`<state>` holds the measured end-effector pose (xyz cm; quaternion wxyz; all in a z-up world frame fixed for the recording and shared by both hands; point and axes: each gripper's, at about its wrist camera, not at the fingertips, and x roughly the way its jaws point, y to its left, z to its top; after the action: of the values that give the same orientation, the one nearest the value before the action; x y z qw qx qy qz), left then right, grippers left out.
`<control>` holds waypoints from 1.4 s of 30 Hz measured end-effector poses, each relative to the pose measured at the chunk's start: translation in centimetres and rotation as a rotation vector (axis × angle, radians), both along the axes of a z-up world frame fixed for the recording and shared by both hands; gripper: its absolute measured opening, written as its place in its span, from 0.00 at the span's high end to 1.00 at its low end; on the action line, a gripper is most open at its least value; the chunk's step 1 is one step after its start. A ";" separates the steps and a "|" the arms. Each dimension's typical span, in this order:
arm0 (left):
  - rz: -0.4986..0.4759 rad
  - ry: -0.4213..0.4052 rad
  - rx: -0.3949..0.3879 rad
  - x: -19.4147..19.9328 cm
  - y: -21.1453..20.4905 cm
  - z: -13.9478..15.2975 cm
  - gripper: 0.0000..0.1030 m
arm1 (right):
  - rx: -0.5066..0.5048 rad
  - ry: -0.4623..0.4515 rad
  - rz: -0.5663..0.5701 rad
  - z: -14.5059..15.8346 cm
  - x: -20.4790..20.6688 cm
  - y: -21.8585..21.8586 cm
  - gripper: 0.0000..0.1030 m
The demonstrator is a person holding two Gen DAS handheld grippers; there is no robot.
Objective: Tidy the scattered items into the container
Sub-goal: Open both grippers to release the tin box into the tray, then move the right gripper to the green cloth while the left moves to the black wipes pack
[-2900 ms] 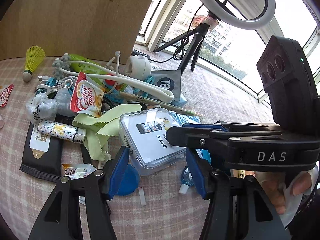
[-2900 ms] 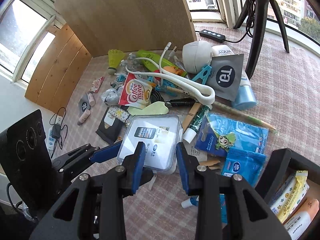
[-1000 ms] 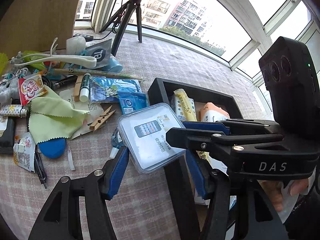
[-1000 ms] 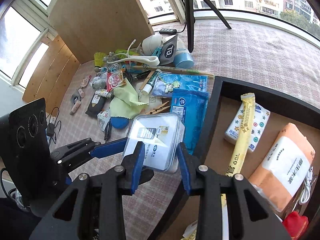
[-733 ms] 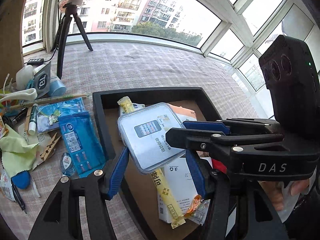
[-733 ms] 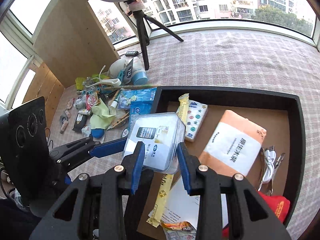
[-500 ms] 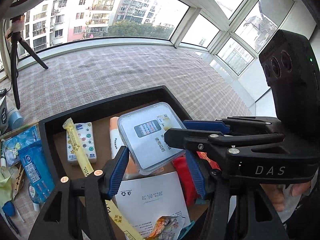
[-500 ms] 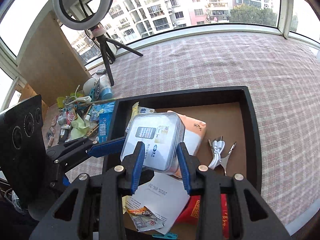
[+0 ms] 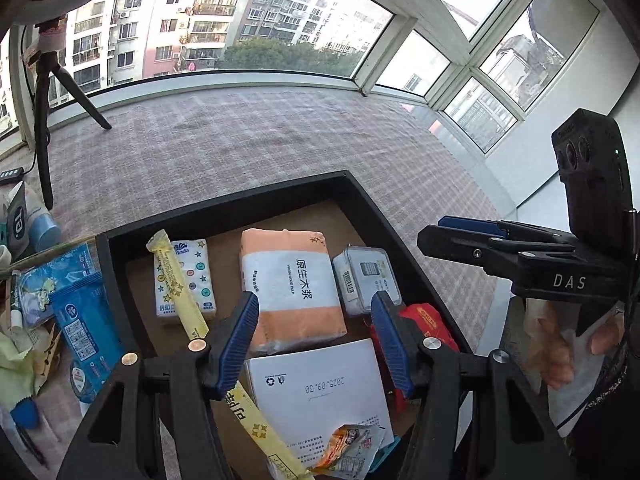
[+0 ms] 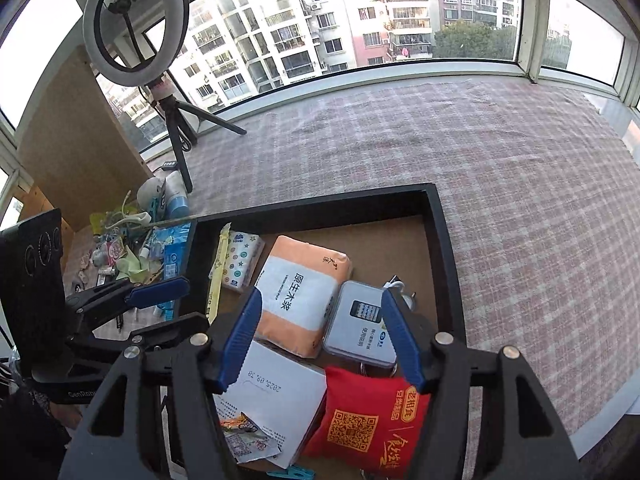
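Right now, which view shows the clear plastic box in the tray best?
The right wrist view: the clear plastic box lies flat, lid label readable, beside the orange tissue pack. The left wrist view shows it smaller, partly behind a finger.

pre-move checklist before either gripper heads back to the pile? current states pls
1. Clear plastic box is down in the black tray, beside the orange tissue pack: ok.
2. Right gripper free of the box: jaws opening, nothing pressed between the pads: ok.
3. Left gripper empty, jaws apart, above the tray: ok.
4. Box lying flat: it seems to rest partly on the white cable: cannot tell.
5. Items left outside the tray: blue packets and the pile still on the cloth: not ok.
6. Room in the tray for more: bare floor at the far right corner: ok.
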<state>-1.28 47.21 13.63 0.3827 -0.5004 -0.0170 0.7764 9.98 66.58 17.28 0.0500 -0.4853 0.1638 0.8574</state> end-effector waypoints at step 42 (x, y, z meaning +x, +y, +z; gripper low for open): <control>0.742 -0.140 -0.202 -1.7 -38.6 -8.9 0.35 | 0.143 -0.128 0.760 -10.2 -19.3 -35.2 0.58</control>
<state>-2.94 8.62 4.71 0.0226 -0.5471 -0.1463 0.8239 -9.34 31.33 7.08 -0.2272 -0.5593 -0.0910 0.7920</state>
